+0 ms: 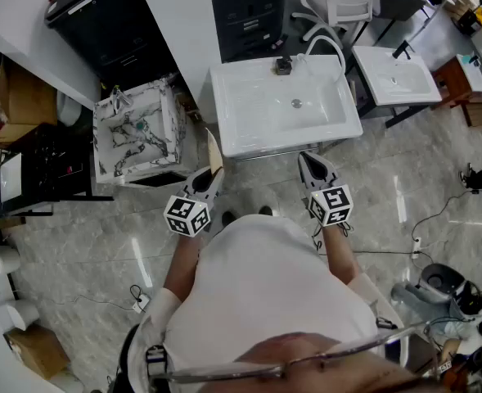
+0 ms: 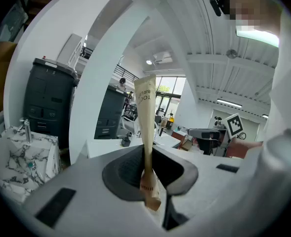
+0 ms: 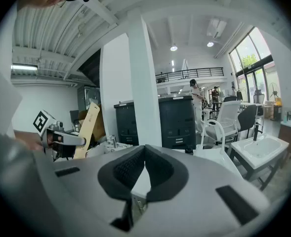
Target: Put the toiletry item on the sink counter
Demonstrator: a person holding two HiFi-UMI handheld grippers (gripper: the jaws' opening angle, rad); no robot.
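A flat tan paper toiletry packet [image 2: 146, 127] stands upright between my left gripper's [image 2: 147, 154] jaws, which are shut on its lower end. In the head view the left gripper [image 1: 212, 173] hangs just off the front left corner of the white sink counter [image 1: 249, 142], and the packet [image 1: 215, 155] reaches up to the counter edge. My right gripper [image 1: 308, 160] is held before the sink's front right, its jaws shut with nothing in them [image 3: 144, 148]. From the right gripper view, the packet [image 3: 87, 128] shows at the left. A black faucet [image 1: 283, 64] sits at the basin's back.
A marble-patterned sink [image 1: 138, 129] stands to the left, and a second white sink [image 1: 396, 76] to the right. Behind are a black cabinet [image 1: 245, 11], a dark printer [image 1: 101, 15] and a white office chair [image 1: 339, 2]. Cables lie on the tiled floor [image 1: 388, 211].
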